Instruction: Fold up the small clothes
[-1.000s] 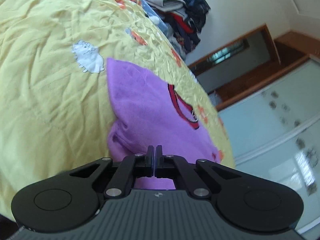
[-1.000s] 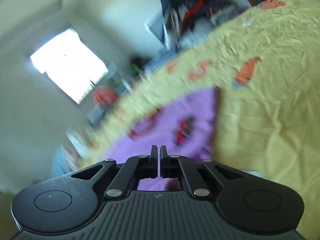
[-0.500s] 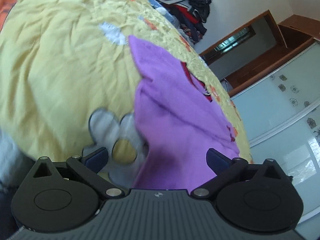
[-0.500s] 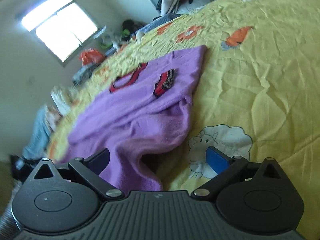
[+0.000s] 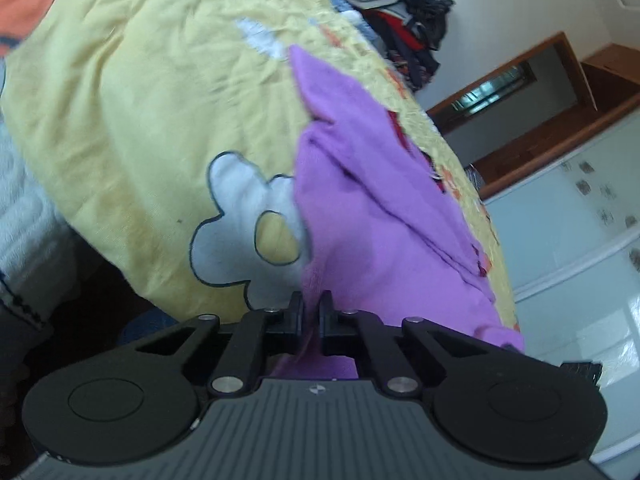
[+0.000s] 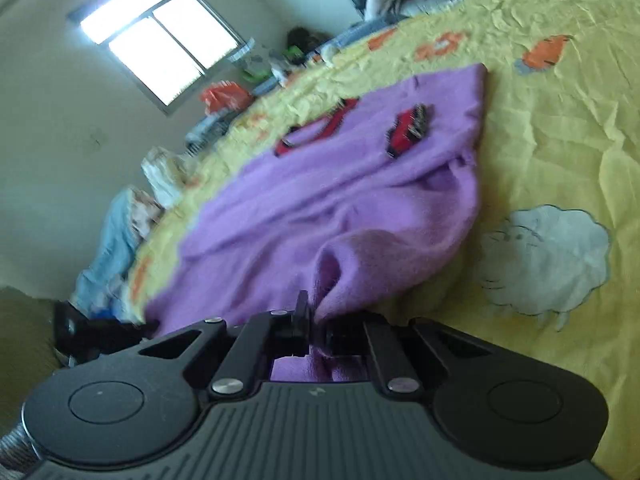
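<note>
On the bed [image 5: 120, 120], under a yellow printed sheet, lies the purple top [image 5: 360, 200], spread from the lower centre of both views toward the upper right. I have both grippers at its near hem. My left gripper [image 5: 311, 312] has its fingers drawn close together with a fold of purple cloth pinched between them, just right of the white flower print [image 5: 236, 236]. My right gripper [image 6: 316, 320] likewise has its fingers pressed onto a bunched ridge of the hem, which rises into a small hump just ahead of the tips; the white sheep print [image 6: 548, 260] sits to the right of it on the sheet.

In the right view the top's red neckline trim [image 6: 316, 128] and a red patch [image 6: 408, 128] lie in the upper middle, so I judge I hold the bottom edge and the collar is the far end.

The cloth looks soft, light and fleecy: it drapes and wrinkles freely and carries no stiffness of its own. I expect it to sag between my two grips and to drag on the rumpled sheet, which may lift with it. The best hold seems to be at the two hem corners, well apart, so the edge stays taut. A pile of clothes [image 5: 400, 12] sits at the upper right of the left view.
</note>
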Demonstrator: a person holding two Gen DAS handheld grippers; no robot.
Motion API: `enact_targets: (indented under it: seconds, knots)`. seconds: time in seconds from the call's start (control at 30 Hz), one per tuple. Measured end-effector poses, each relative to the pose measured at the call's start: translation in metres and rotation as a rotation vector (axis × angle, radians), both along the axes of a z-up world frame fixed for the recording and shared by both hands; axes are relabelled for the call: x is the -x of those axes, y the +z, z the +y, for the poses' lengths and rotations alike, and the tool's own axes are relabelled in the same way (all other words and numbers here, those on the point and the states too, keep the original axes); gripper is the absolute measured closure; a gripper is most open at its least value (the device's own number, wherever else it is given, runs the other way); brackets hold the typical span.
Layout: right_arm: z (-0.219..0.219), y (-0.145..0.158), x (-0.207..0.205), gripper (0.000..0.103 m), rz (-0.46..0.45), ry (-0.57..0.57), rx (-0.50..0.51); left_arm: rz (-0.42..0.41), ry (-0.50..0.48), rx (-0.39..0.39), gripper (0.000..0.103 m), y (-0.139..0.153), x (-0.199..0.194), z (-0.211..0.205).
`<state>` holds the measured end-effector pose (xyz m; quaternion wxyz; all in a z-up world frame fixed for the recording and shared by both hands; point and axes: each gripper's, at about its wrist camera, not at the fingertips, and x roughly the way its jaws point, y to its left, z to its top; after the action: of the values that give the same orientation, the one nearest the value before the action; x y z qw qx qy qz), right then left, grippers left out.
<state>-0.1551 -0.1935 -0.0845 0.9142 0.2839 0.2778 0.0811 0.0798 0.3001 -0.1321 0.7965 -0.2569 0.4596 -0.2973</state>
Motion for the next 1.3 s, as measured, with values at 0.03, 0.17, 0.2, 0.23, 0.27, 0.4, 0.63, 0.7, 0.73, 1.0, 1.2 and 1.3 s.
enact_targets:
  seconds: [0.03, 0.17, 0.2, 0.23, 0.27, 0.4, 0.63, 0.7, 0.73, 1.0, 1.2, 1.3]
  knots:
    - [0.003, 0.003, 0.000, 0.097, -0.010, 0.006, 0.008, -0.011, -0.001, 0.002, 0.099, 0.003, 0.002, -0.002]
    - [0.003, 0.008, 0.000, 0.097, -0.063, 0.014, -0.079, -0.038, -0.022, 0.080, 0.099, 0.010, -0.002, -0.008]
    - [-0.001, 0.009, 0.000, 0.096, -0.087, 0.012, -0.124, -0.036, -0.022, 0.104, 0.099, 0.012, -0.005, -0.008]
    - [-0.004, 0.011, 0.001, 0.096, -0.107, 0.003, -0.165, -0.037, -0.020, 0.139, 0.099, 0.013, -0.008, -0.007]
    - [-0.008, 0.013, 0.001, 0.096, -0.124, -0.006, -0.197, -0.041, -0.017, 0.179, 0.099, 0.016, -0.010, -0.006]
    - [-0.014, 0.020, 0.001, 0.096, -0.181, -0.006, -0.301, -0.082, -0.026, 0.242, 0.099, 0.037, -0.013, -0.008]
    - [-0.041, 0.034, -0.012, 0.098, -0.284, -0.079, -0.375, -0.086, 0.000, 0.276, 0.100, 0.040, -0.061, -0.021]
    - [-0.052, 0.040, -0.017, 0.099, -0.294, -0.103, -0.345, -0.094, 0.015, 0.283, 0.100, 0.041, -0.079, -0.021]
    - [-0.058, 0.043, -0.022, 0.099, -0.285, -0.118, -0.304, -0.097, 0.024, 0.270, 0.101, 0.040, -0.088, -0.022]
    - [-0.084, 0.010, -0.027, 0.079, -0.060, -0.153, -0.197, -0.061, -0.029, 0.200, 0.071, 0.008, -0.104, -0.016]
    - [-0.069, -0.012, 0.005, 0.000, -0.037, -0.100, -0.142, -0.091, -0.048, 0.199, 0.002, -0.003, -0.058, 0.012]
    - [-0.044, -0.011, -0.004, 0.000, -0.012, -0.032, -0.058, -0.091, -0.052, 0.245, 0.001, -0.008, -0.045, 0.016]
